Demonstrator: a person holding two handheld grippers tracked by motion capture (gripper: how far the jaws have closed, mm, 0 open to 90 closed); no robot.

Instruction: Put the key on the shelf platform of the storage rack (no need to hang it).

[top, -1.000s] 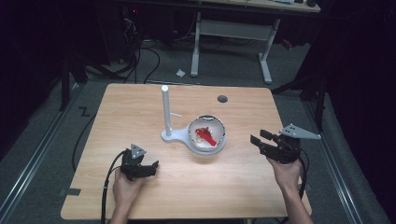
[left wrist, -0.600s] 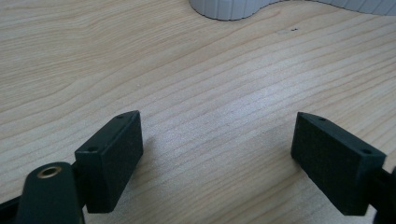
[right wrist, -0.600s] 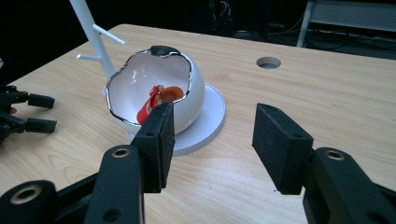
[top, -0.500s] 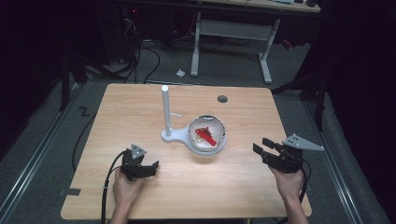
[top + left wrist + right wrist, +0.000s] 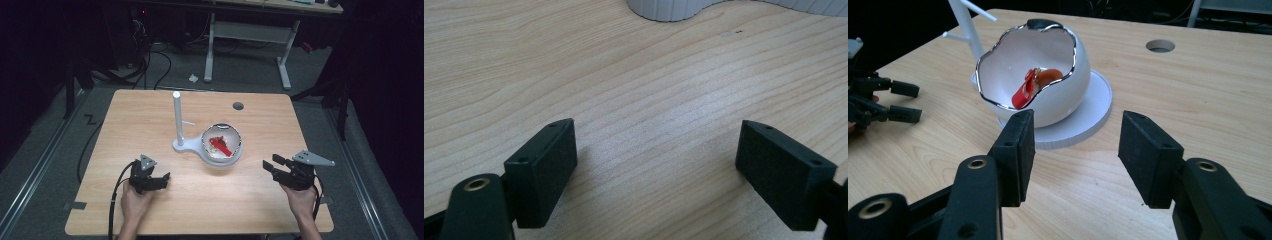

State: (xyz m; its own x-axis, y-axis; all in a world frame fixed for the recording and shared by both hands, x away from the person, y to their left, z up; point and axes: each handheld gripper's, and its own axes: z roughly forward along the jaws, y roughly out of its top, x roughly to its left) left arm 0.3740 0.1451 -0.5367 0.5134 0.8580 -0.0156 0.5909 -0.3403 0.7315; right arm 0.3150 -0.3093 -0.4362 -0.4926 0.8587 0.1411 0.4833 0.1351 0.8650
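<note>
White bowl (image 5: 1035, 75) just ahead of open right claw (image 5: 1075, 155).

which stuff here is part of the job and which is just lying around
Part of the job:
- white egg-shaped bowl with a wavy silver rim
- red items inside it
- white round base with an upright post
- right claw, open, facing the bowl
- left claw, open

Lying about:
- crumpled white scrap on the floor
- grey desk frame behind the table

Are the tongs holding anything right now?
No. The left tongs and the right tongs are both open and empty above the table.
</note>
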